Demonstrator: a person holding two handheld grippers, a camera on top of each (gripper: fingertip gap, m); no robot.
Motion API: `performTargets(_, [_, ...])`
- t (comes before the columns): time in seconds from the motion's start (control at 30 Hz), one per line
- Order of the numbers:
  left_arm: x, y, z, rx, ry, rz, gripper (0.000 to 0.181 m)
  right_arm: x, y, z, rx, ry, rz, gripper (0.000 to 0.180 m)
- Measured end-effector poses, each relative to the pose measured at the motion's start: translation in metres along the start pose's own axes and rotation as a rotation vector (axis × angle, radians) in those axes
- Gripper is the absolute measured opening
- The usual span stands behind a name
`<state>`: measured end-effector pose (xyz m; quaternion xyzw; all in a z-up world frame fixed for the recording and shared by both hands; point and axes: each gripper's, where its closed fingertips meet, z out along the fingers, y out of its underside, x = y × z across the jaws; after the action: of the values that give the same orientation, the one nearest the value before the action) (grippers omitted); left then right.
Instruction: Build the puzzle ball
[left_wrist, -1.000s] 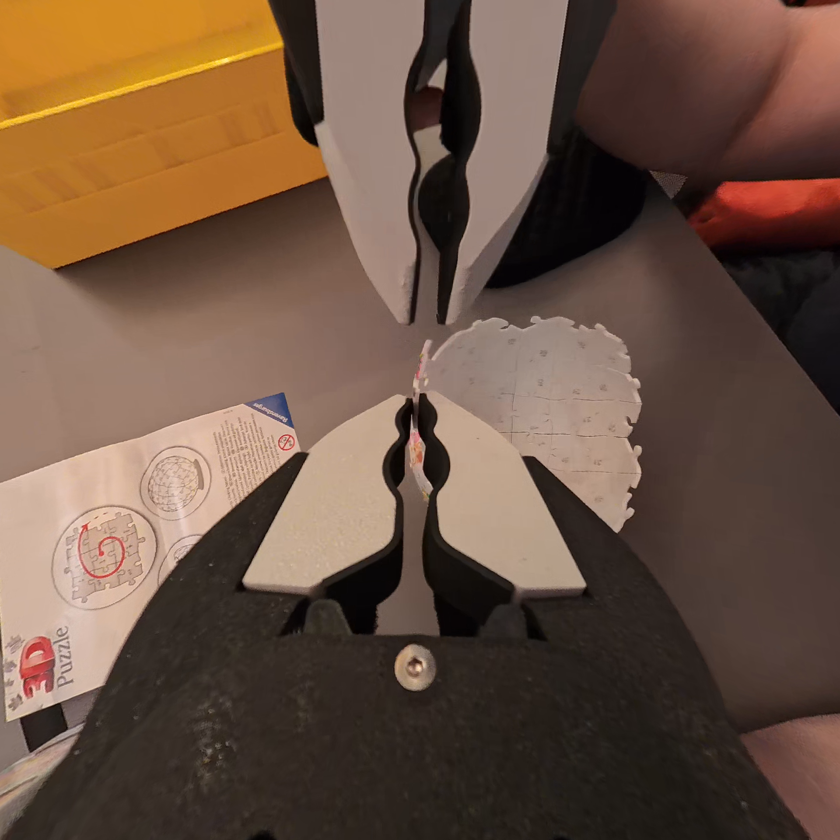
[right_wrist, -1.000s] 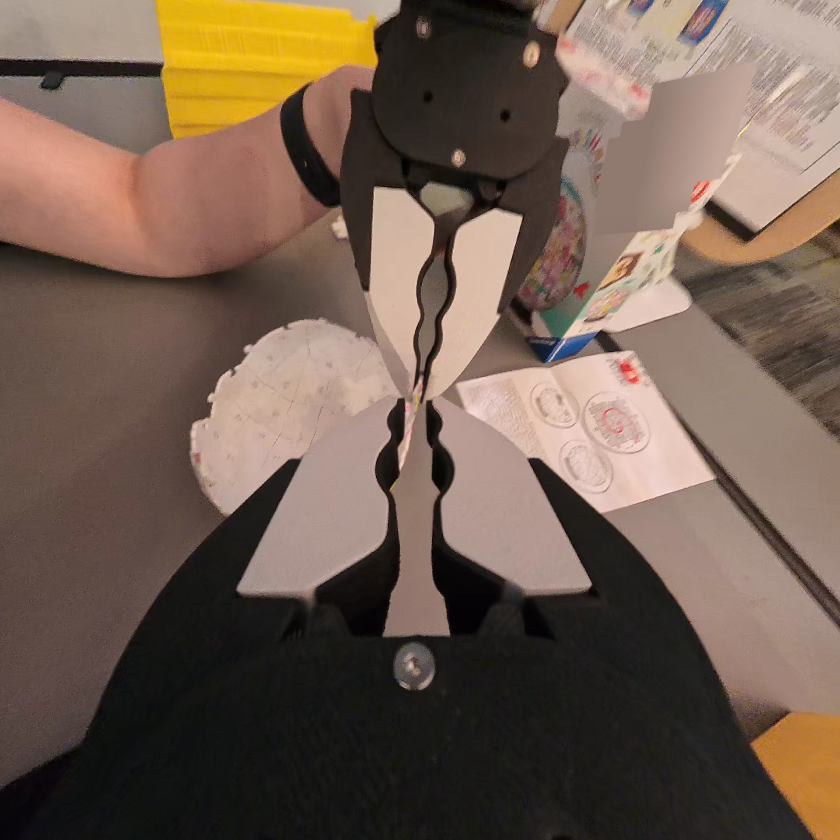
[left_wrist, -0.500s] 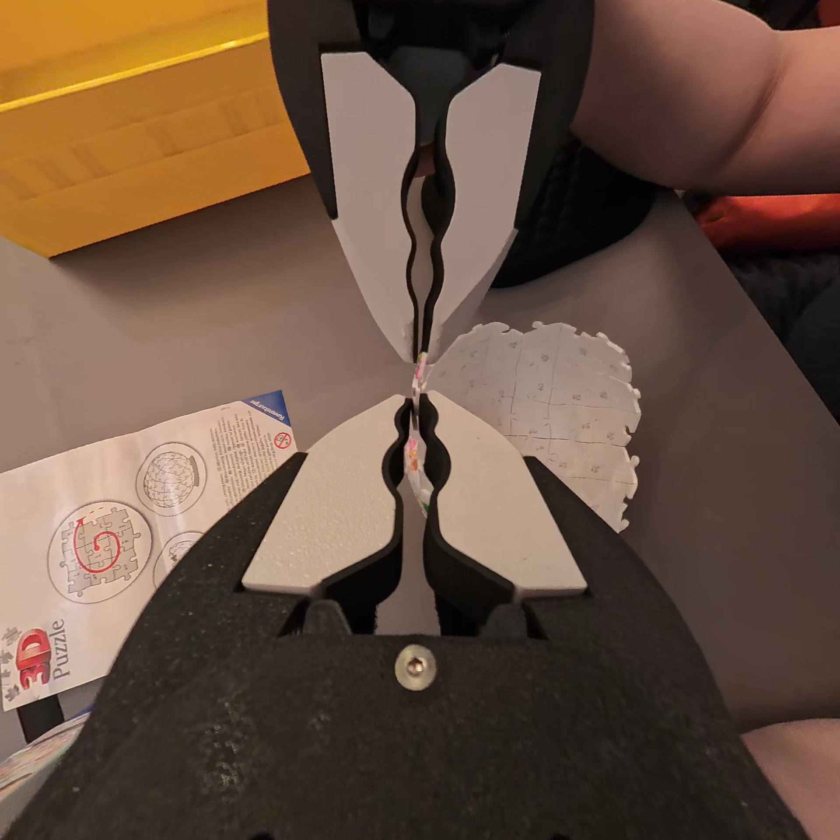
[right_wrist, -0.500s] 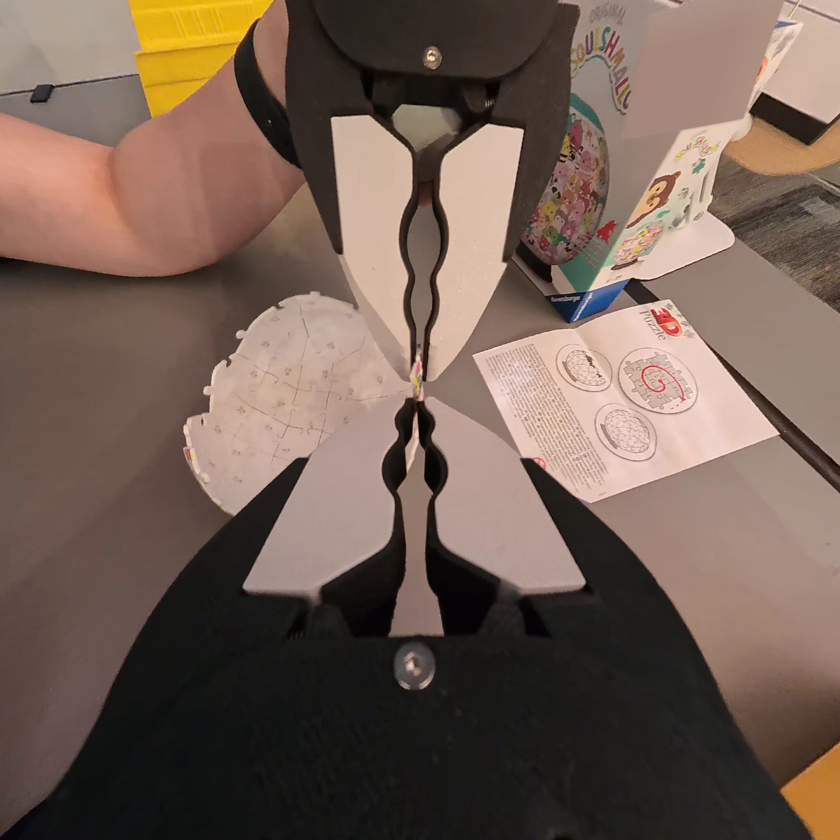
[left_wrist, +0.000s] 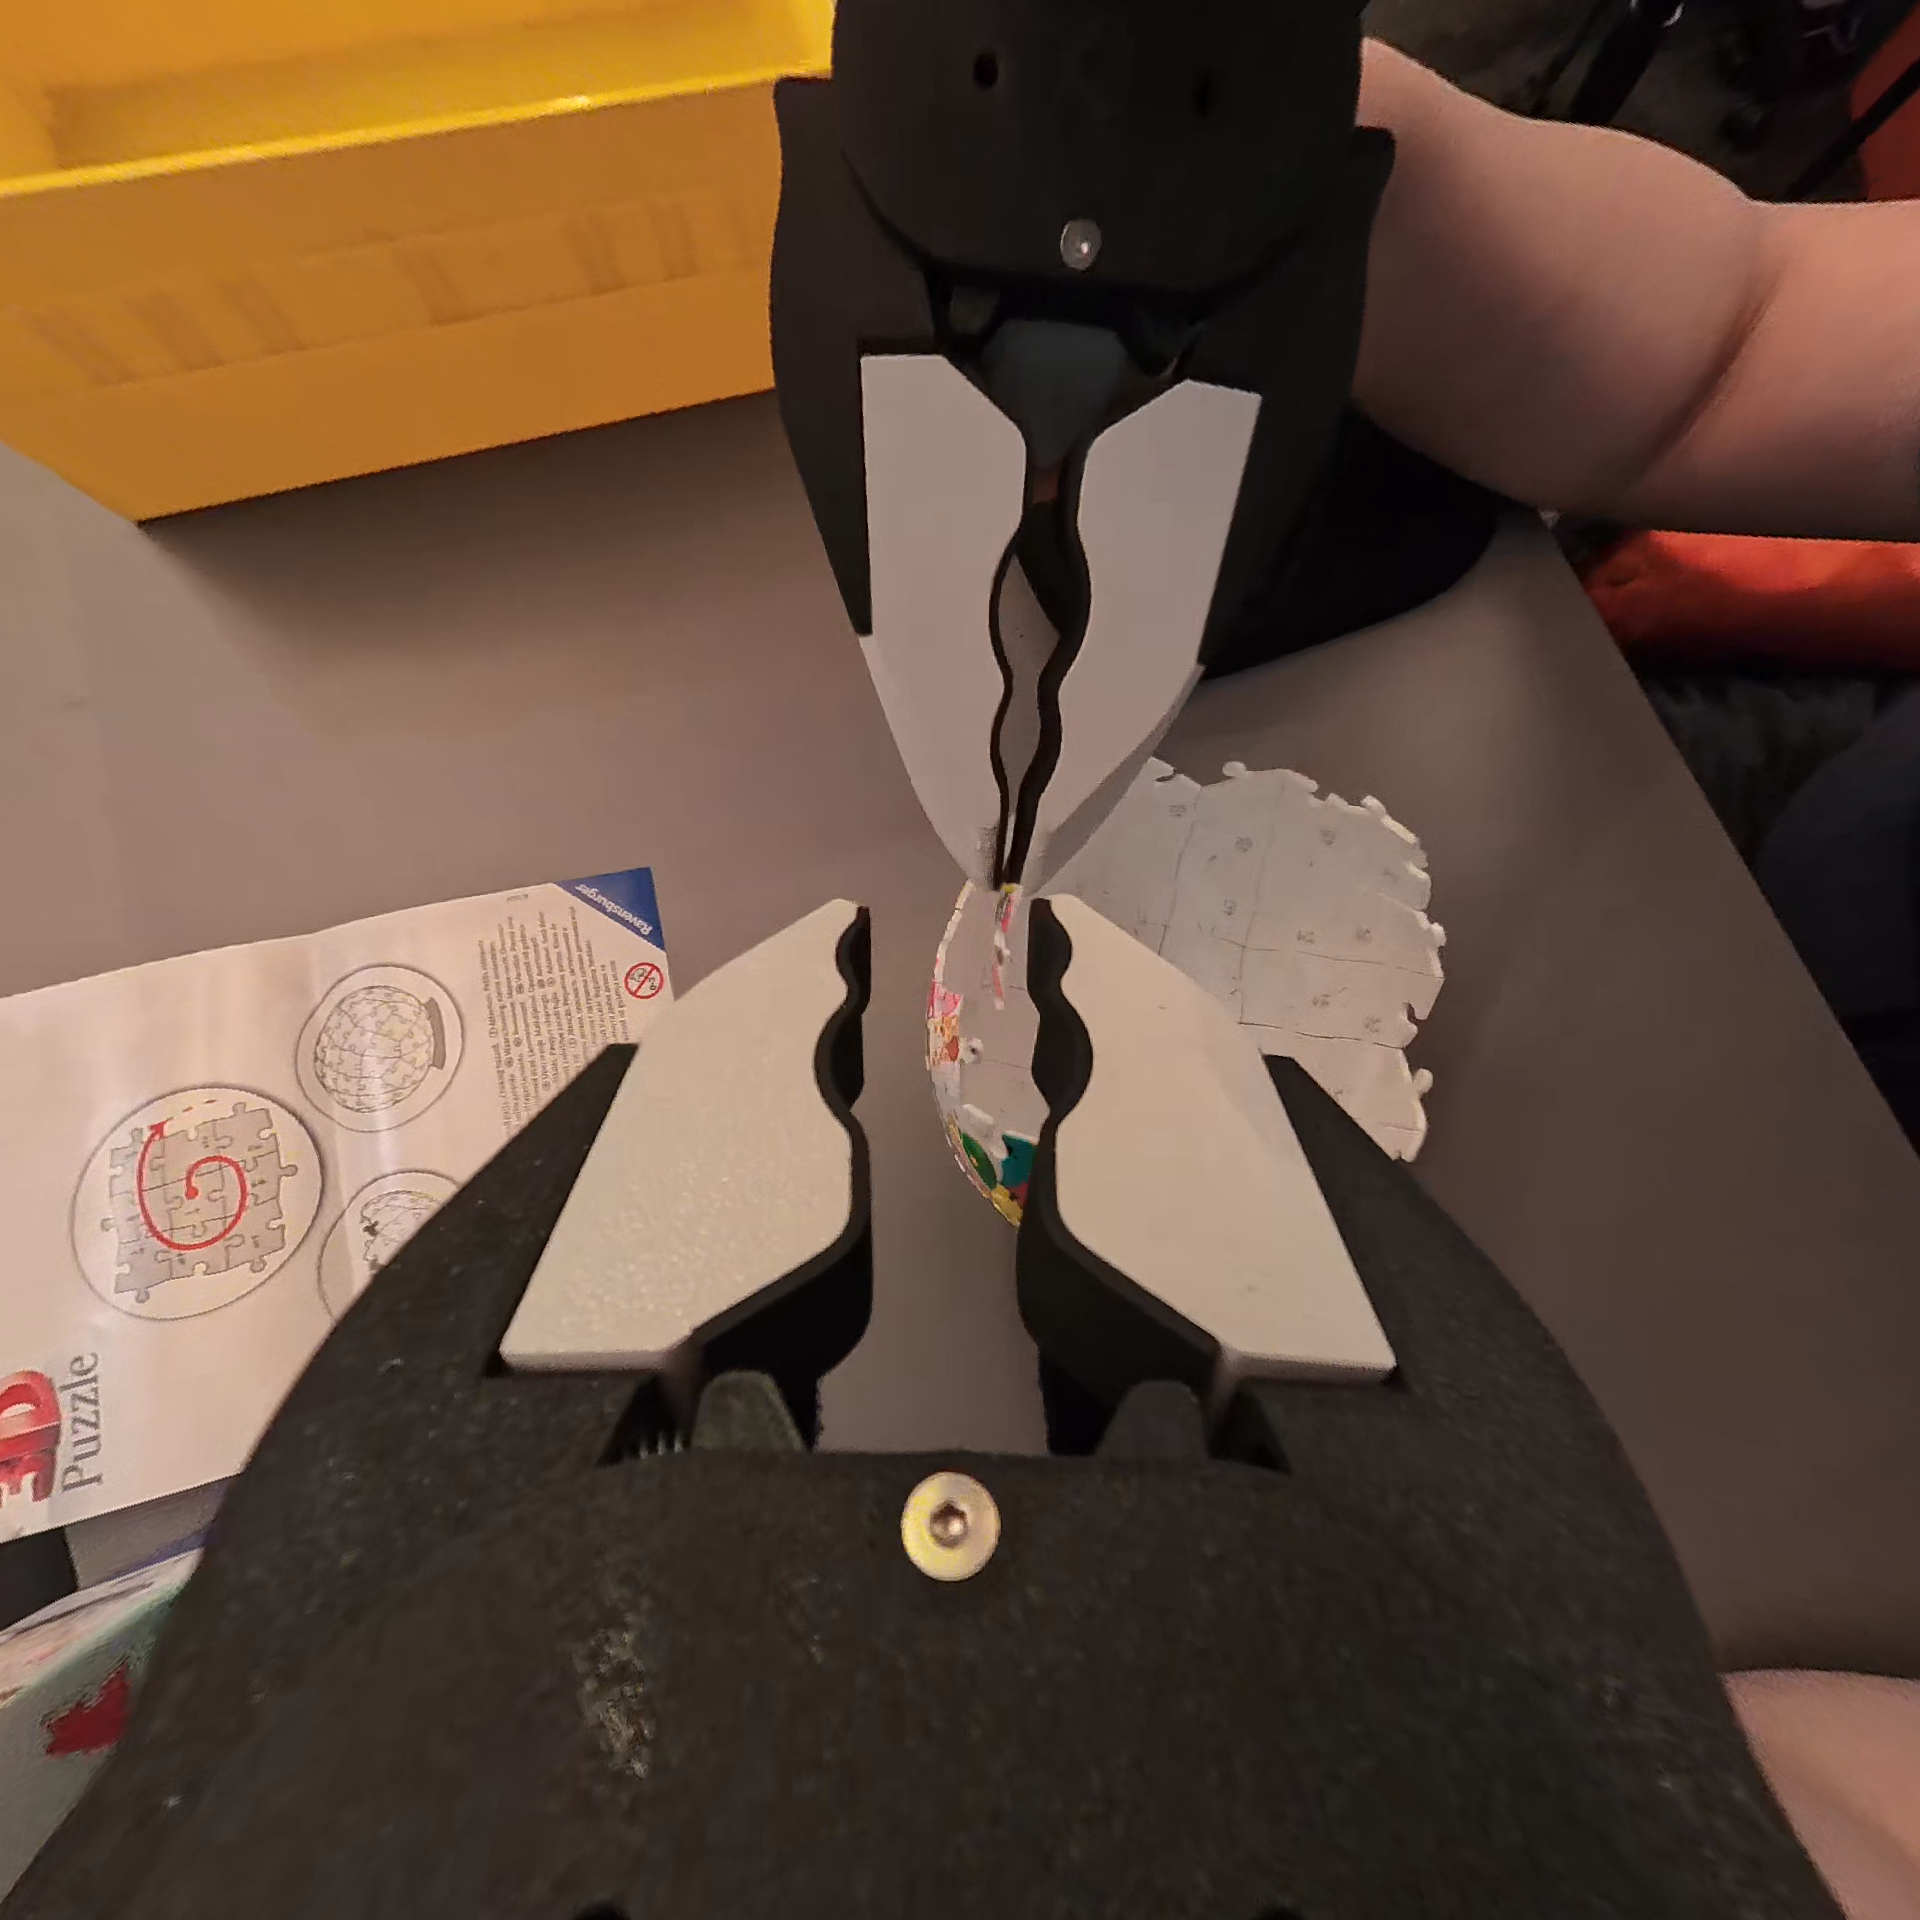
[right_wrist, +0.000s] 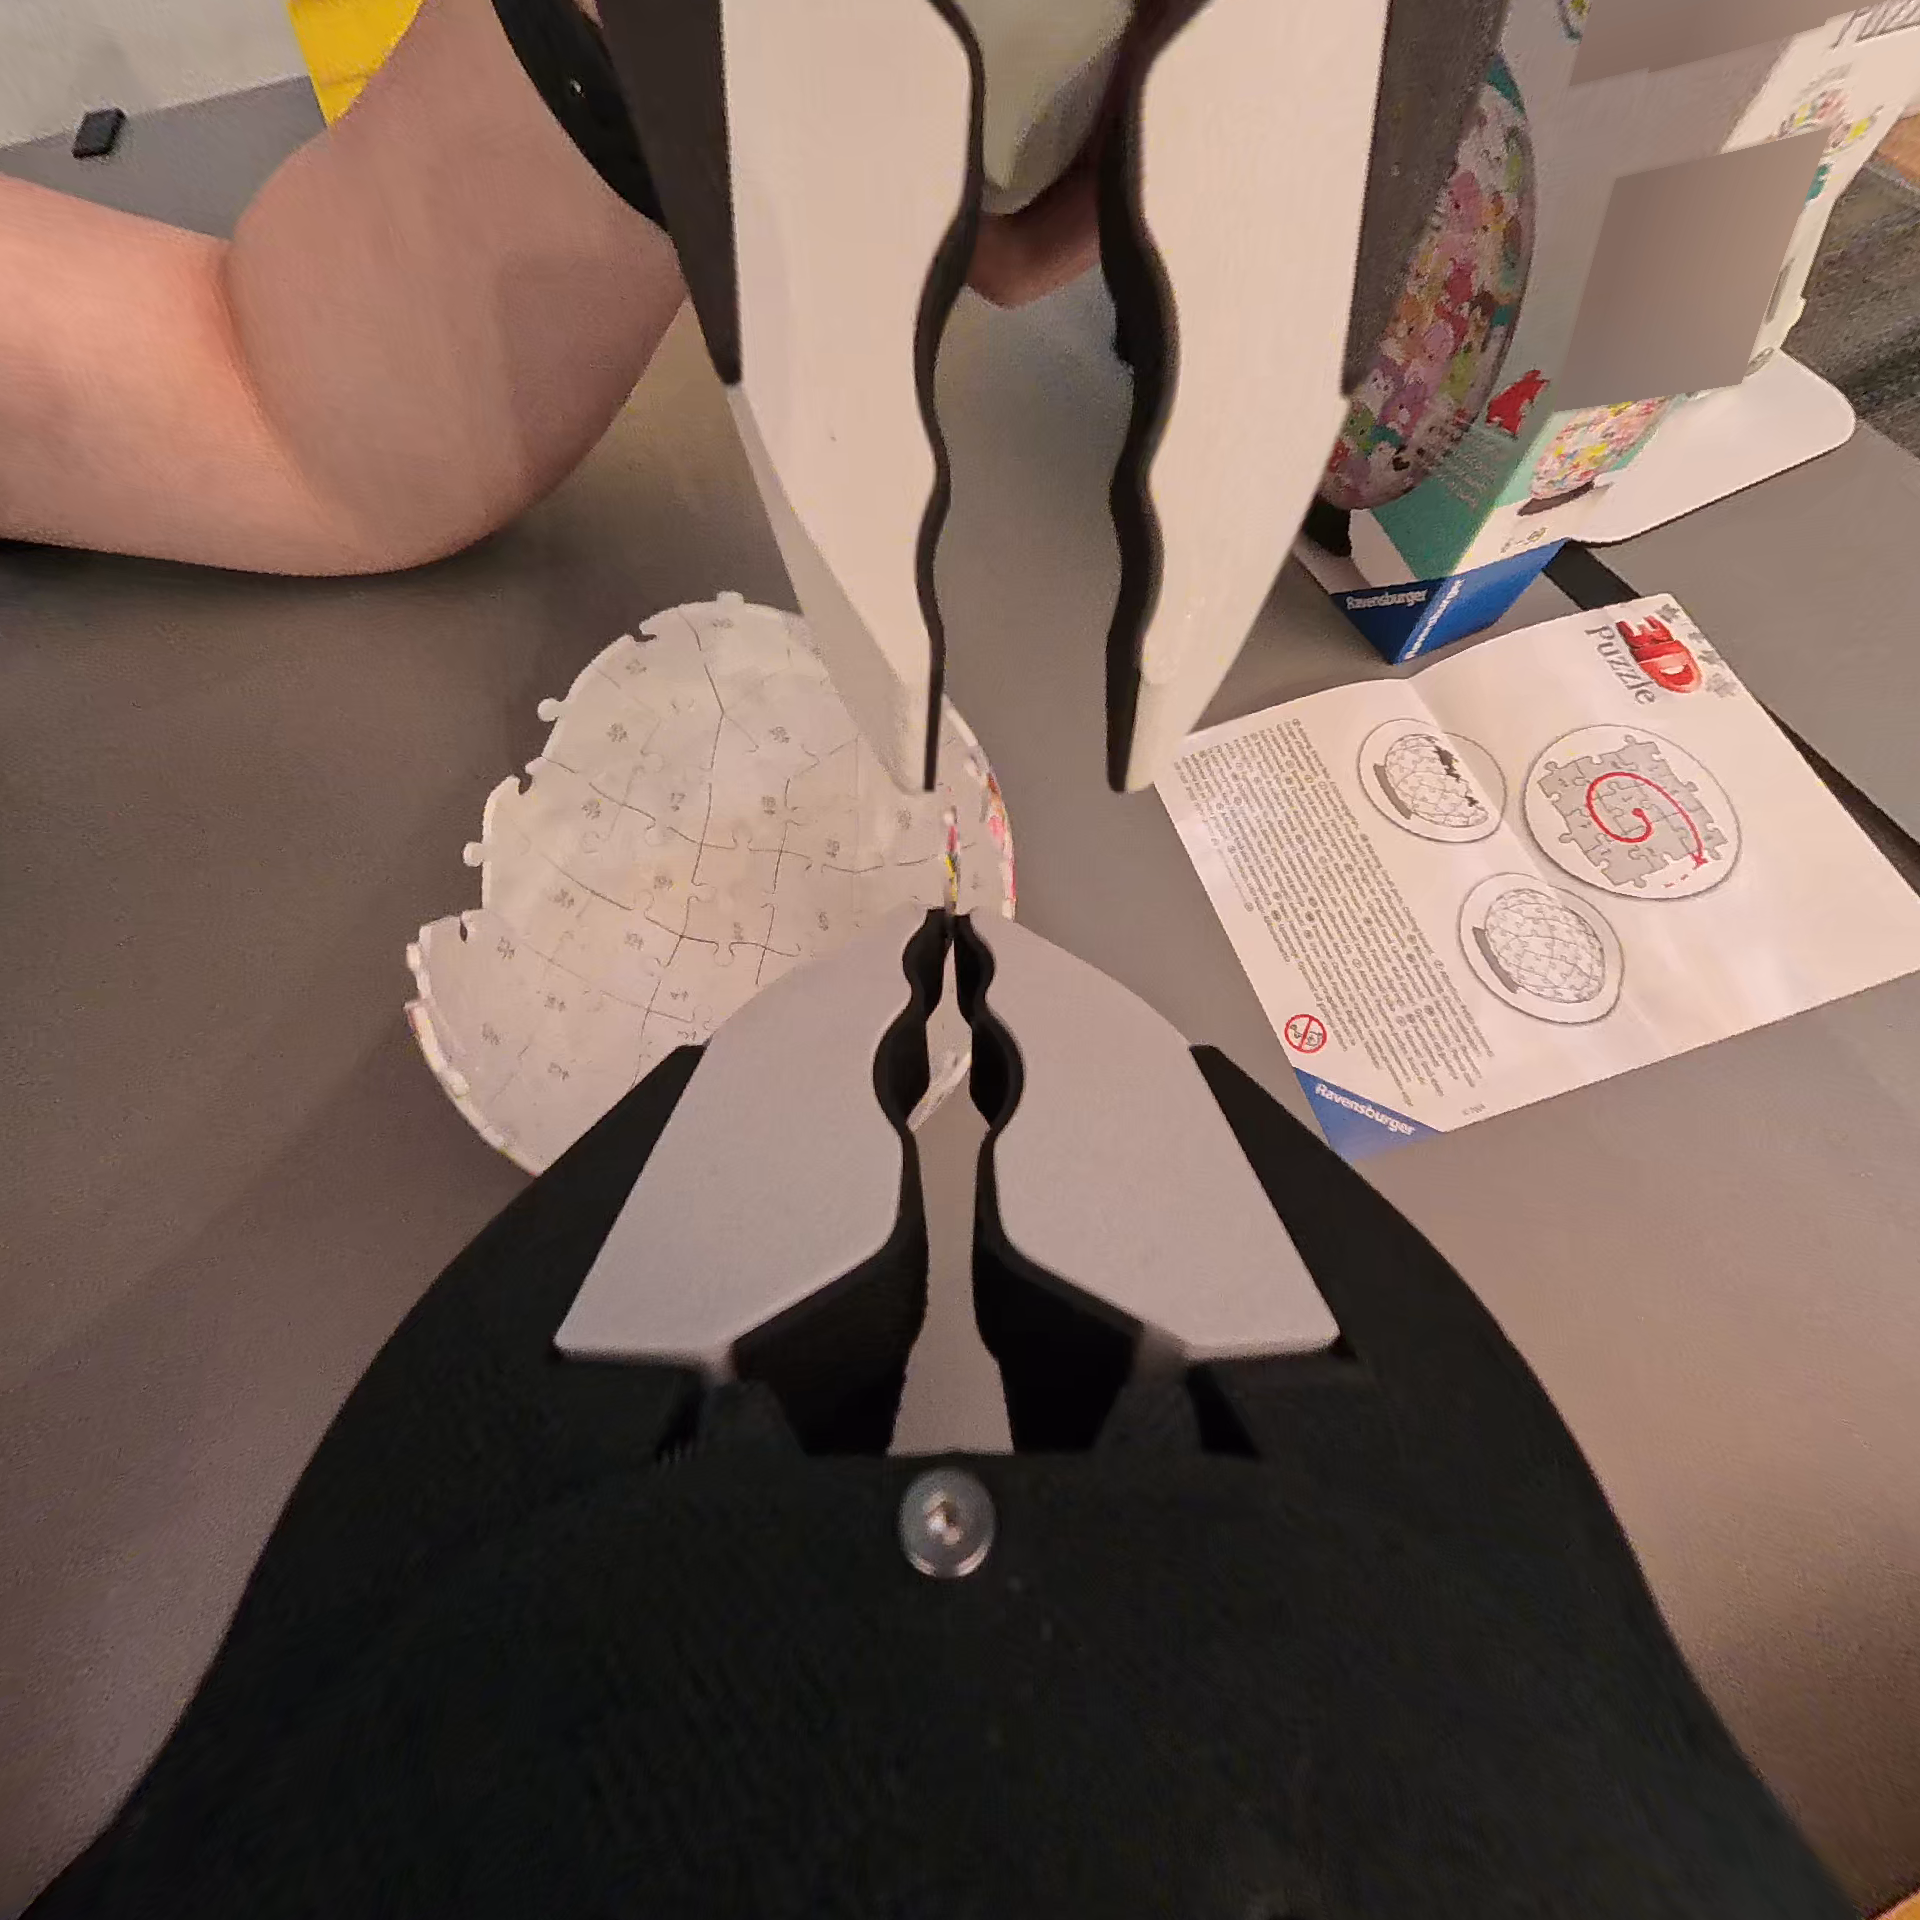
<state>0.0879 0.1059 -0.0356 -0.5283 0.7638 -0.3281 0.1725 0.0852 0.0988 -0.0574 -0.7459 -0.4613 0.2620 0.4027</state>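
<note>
Puzzle ball shell (right_wrist: 675, 883), half built, on grey tabletop (left_wrist: 416, 675), rim pinched by right gripper (right_wrist: 951, 920); left gripper (left_wrist: 945, 925) jaws parted; instruction leaflet (right_wrist: 1558, 862), puzzle box (right_wrist: 1455, 364), yellow bin (left_wrist: 364, 229) around.

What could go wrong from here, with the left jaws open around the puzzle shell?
The right gripper alone pinches the puzzle shell by its thin rim, so it could pivot or slip. The open left gripper straddles that rim; closing off-line might pop interlocked pieces apart.
</note>
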Motion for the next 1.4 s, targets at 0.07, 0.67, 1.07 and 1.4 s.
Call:
performTargets(0.07, [0.000, 0.002, 0.004, -0.013, 0.008, -0.005, 0.028, 0.001, 0.003, 0.003, -0.019, 0.007, -0.008, 0.003])
performTargets(0.67, [-0.005, 0.018, 0.013, -0.088, 0.001, -0.011, 0.028, 0.007, 0.009, 0.006, -0.012, 0.063, 0.016, 0.003])
performTargets(1.07, [-0.003, 0.019, 0.015, -0.126, -0.028, 0.009, 0.036, 0.007, 0.008, 0.001, 0.027, 0.112, 0.034, 0.002])
performTargets(1.4, [-0.006, 0.023, 0.018, -0.165, -0.066, -0.005, 0.036, 0.008, 0.007, 0.002, 0.045, 0.128, 0.052, 0.002])
